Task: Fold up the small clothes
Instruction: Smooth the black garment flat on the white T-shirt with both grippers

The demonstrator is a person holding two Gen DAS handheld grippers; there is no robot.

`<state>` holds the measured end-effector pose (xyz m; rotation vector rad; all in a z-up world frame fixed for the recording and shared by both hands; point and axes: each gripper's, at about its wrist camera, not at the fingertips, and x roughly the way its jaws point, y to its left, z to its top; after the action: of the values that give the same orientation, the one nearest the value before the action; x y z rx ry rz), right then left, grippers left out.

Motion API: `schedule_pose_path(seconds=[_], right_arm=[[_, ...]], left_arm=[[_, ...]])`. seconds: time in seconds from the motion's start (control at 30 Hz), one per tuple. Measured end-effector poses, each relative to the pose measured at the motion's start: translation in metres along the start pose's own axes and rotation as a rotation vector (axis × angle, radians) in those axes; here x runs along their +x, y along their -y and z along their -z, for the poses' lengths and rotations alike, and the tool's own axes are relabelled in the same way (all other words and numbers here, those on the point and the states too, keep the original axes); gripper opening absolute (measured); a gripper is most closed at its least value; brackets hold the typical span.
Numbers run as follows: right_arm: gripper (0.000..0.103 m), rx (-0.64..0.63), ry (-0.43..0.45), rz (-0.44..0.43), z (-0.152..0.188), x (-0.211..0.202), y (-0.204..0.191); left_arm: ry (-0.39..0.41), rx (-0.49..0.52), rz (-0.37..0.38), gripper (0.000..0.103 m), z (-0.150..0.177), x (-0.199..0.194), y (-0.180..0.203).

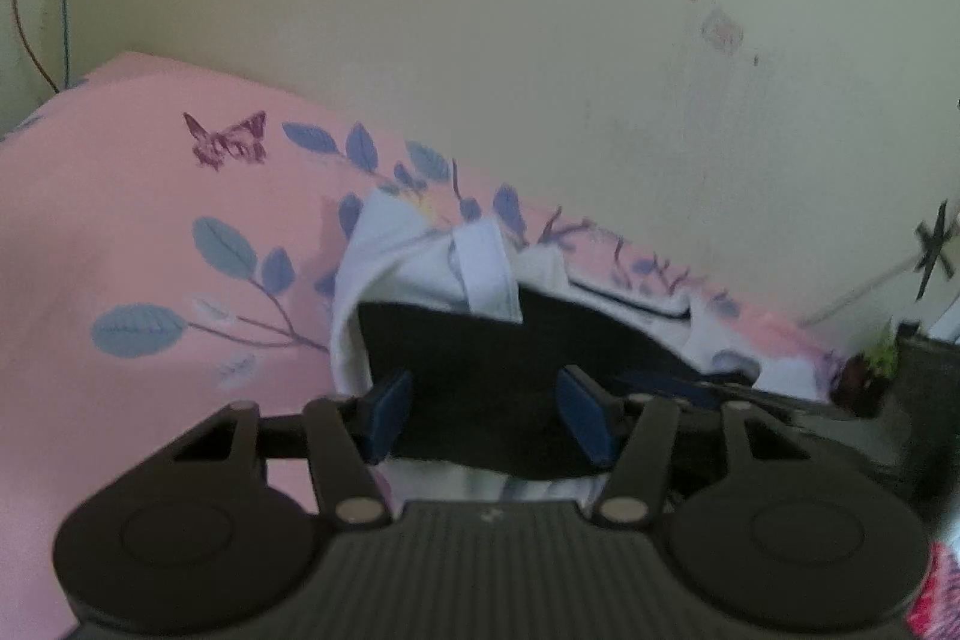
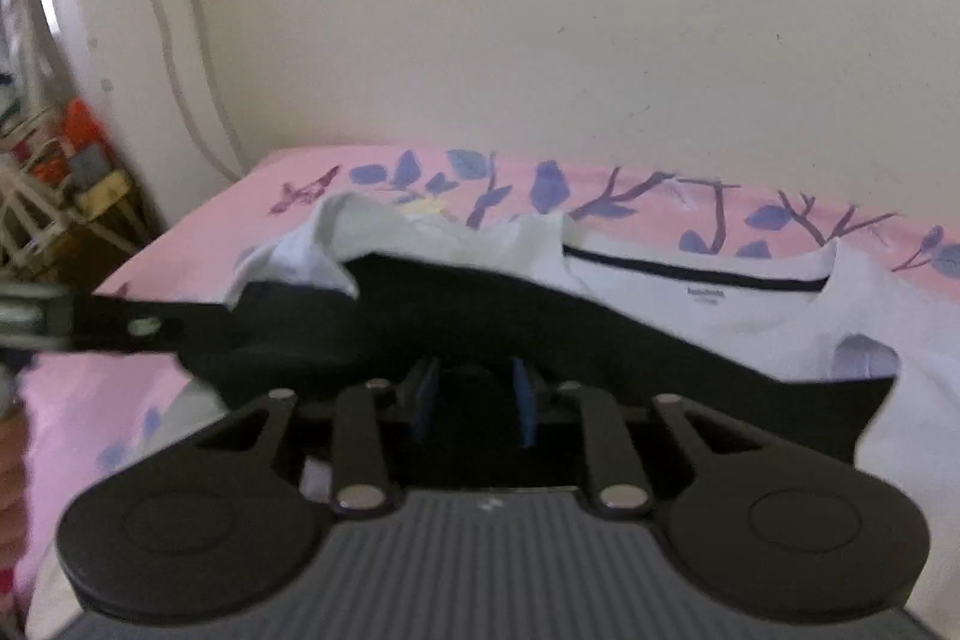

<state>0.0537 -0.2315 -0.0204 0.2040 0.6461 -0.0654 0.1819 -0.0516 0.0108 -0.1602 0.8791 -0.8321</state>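
My left gripper has its blue pads about half apart, one on each side of the black part of the shirt. The dark cloth runs between and under them, but I see space around each pad, so I read the left jaws as not pinching anything. My right gripper has its pads much closer together, with dark cloth filling the gap. That spot is too dark and blurred for me to say whether the pads press on the cloth or only sit around it; I cannot tell.

Outward from the fingers, the shirt is a white top with a black lower half. The black part is bunched toward me, and the white part with its dark neckline and label lies farther back, near the wall. A white sleeve is flipped over onto the black. All of it lies on the pink flowered bedsheet. In the right view the left gripper's arm shows at the left edge, touching the black hem.

The risks I see: lifting with only one side truly held would drag the shirt skew; the turned sleeve could get folded in; and the pads could catch the bedsheet with the hem.
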Motion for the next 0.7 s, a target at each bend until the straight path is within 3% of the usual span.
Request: schedule_pose_path(seconds=[0.03, 0.07, 0.17, 0.37, 0.43, 0.5, 0.57, 0.6, 0.7], right_arm=[[0.035, 0.002, 0.003, -0.027, 0.004, -0.010, 0.001], [0.038, 0.004, 0.019, -0.051, 0.008, -0.022, 0.003], [0.039, 0.023, 0.054, -0.076, 0.020, -0.057, 0.015], [0.039, 0.162, 0.153, -0.021, 0.043, -0.124, 0.071], [0.039, 0.214, 0.184, 0.024, 0.051, -0.146, 0.091], [0.039, 0.263, 0.203, 0.070, 0.059, -0.160, 0.109], [0.038, 0.307, 0.171, 0.162, 0.070, -0.160, 0.130], [0.032, 0.333, 0.135, 0.219, 0.077, -0.155, 0.141], [0.027, 0.425, 0.187, 0.175, 0.092, -0.162, 0.161]], left_arm=[[-0.006, 0.011, -0.011, 0.055, 0.002, 0.002, 0.002], [-0.007, 0.022, -0.025, 0.055, 0.003, 0.003, 0.003], [0.007, 0.014, -0.020, 0.055, 0.003, 0.000, 0.003], [0.097, 0.003, 0.131, 0.055, 0.003, -0.015, 0.011], [0.064, 0.019, 0.122, 0.055, 0.005, -0.006, 0.017], [0.016, 0.043, 0.067, 0.055, 0.008, 0.008, 0.022], [-0.042, 0.046, 0.018, 0.055, 0.010, 0.022, 0.019], [-0.029, 0.053, 0.021, 0.055, 0.011, 0.022, 0.017], [-0.034, 0.022, 0.045, 0.055, 0.010, 0.020, 0.011]])
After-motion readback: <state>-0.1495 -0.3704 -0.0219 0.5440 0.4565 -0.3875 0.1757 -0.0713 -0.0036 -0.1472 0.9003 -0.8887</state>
